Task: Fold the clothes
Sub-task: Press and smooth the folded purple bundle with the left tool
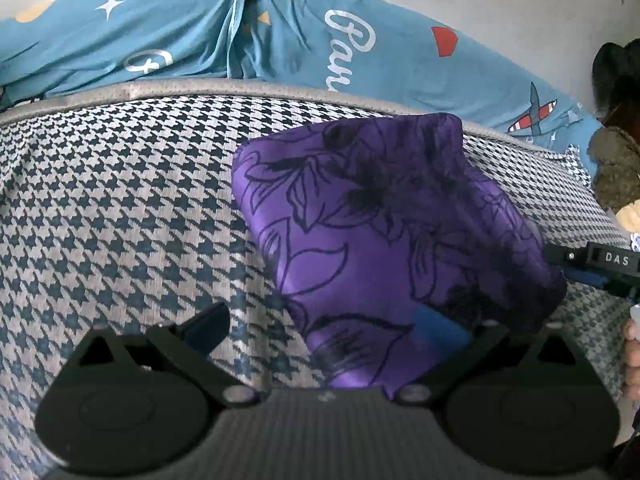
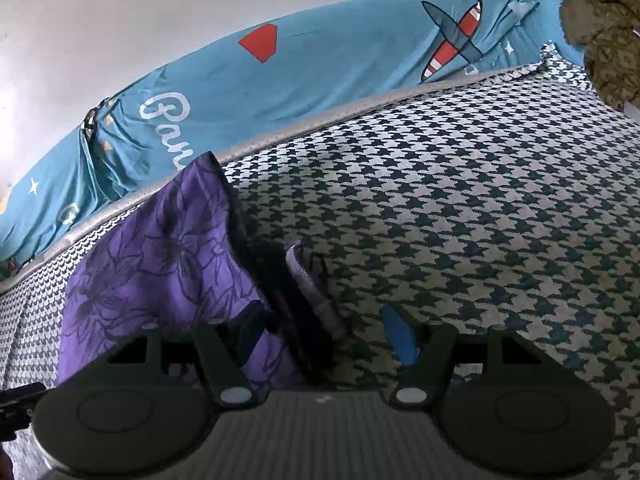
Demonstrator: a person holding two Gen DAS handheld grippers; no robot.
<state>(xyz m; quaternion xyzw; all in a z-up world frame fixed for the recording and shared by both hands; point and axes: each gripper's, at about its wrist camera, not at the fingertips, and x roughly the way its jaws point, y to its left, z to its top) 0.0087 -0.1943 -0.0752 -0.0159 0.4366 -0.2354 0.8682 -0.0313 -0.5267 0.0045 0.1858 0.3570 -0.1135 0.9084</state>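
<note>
The purple floral garment (image 1: 376, 232) lies folded into a compact bundle on the houndstooth mattress (image 1: 120, 208), close to the mattress's grey piped far edge, and everything else we place from it. Beyond the garment, past that edge, the blue printed sheet (image 1: 280, 44) runs along the wall. To the garment's right, at the mattress corner, sits a brownish plush toy (image 2: 608, 40).

We hold our left gripper (image 1: 324, 328) at the garment's near left corner. Its fingers stand open: the left one rests on bare houndstooth, while the right one is under the cloth's edge. Nothing is pinched.

We hold our right gripper (image 2: 332, 336) at the garment's right side, fingers spread wide on either side of the folded edge, where a paler striped band (image 2: 312, 280) peeks out. The left finger (image 2: 252, 336) overlies the purple cloth; the blue-padded right finger (image 2: 400, 336) is over the mattress. We judge this straddling pose is meant to catch that edge for another fold.
</note>
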